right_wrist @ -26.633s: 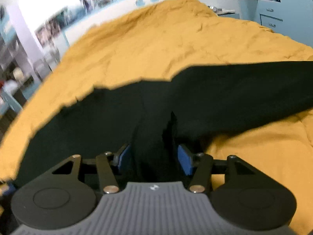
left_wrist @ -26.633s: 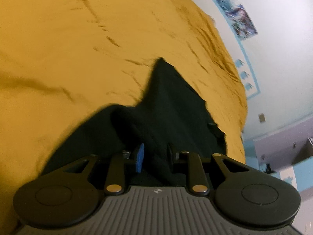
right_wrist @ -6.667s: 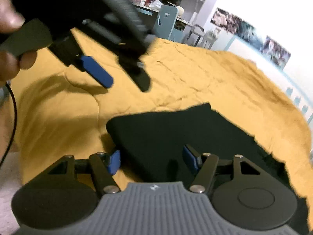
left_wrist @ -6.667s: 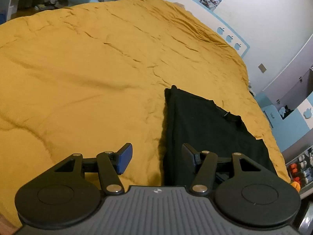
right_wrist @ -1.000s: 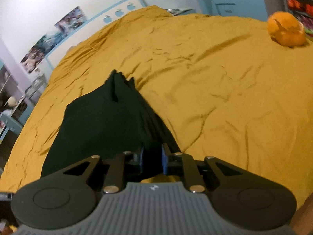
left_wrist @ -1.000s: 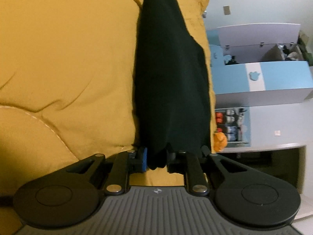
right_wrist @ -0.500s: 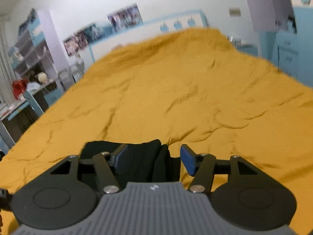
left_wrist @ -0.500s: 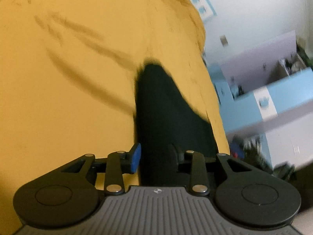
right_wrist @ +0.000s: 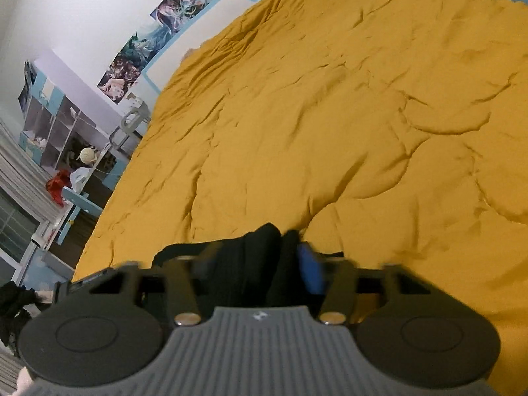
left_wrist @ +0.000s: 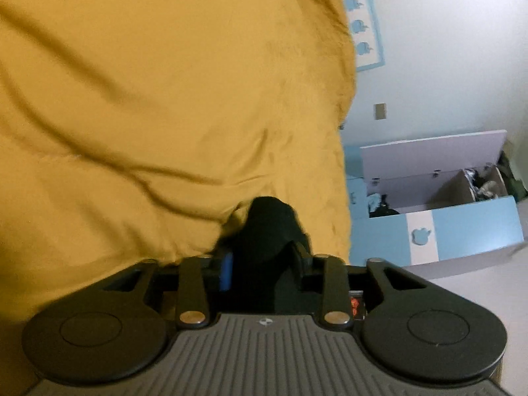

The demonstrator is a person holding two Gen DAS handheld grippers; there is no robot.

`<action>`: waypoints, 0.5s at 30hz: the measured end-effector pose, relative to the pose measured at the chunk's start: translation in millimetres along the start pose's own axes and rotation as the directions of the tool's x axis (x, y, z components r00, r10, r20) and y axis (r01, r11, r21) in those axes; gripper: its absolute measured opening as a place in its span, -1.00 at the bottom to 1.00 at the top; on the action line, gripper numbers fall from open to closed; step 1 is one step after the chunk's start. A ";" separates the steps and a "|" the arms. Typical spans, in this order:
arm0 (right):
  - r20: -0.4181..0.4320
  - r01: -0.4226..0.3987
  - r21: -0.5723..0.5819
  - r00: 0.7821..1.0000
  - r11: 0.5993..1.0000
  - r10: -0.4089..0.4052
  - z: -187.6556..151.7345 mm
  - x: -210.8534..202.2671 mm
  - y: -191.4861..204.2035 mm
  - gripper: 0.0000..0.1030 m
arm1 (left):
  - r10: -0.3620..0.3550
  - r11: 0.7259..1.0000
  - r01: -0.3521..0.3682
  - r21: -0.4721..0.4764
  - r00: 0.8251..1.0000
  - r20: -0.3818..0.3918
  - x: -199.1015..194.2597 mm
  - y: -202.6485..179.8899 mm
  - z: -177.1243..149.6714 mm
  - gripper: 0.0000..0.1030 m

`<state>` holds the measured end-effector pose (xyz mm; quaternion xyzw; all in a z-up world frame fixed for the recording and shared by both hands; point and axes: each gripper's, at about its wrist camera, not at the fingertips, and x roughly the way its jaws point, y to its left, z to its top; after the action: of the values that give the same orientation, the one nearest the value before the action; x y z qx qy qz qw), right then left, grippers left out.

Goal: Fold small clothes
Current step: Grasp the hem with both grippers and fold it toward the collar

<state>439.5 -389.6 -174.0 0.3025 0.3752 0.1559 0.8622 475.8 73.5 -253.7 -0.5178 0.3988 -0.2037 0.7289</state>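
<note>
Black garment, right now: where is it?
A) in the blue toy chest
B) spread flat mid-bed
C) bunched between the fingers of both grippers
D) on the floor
C: the black garment sits bunched between the fingers of the left gripper and right gripper, over the yellow bedspread.

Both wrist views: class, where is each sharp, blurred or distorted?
Left wrist view: yellow bedspread smeared by motion blur, black garment soft. Right wrist view: bedspread creases crisp, right gripper fingers blurred. Both: fisheye bending, dim indoor light.
</note>
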 end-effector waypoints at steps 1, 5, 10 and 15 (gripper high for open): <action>0.000 0.005 -0.009 1.000 1.000 -0.005 0.7 0.7 0.9 -0.88 | -0.005 1.000 0.005 0.005 1.000 -0.001 0.5 -2.2 -0.2 -0.82; 0.082 0.018 -0.039 0.997 0.999 -0.015 -1.3 -18.7 10.4 -0.91 | -0.094 0.986 0.086 0.143 0.994 0.050 -7.2 -28.1 -4.5 -0.82; 0.068 0.092 0.003 0.993 0.996 -0.092 -7.1 -11.1 -8.9 -0.92 | 0.075 0.991 -0.072 0.115 0.997 -0.023 25.4 -8.3 2.4 -0.78; 0.024 0.086 0.111 0.996 0.990 -0.090 -11.8 -0.5 -35.5 -0.56 | 0.074 0.995 -0.071 0.066 0.996 -0.052 14.8 -6.0 4.6 -0.51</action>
<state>431.9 -412.3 -202.7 0.3350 0.3836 0.0924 0.8556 489.0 63.5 -253.1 -0.4737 0.4304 -0.2037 0.7409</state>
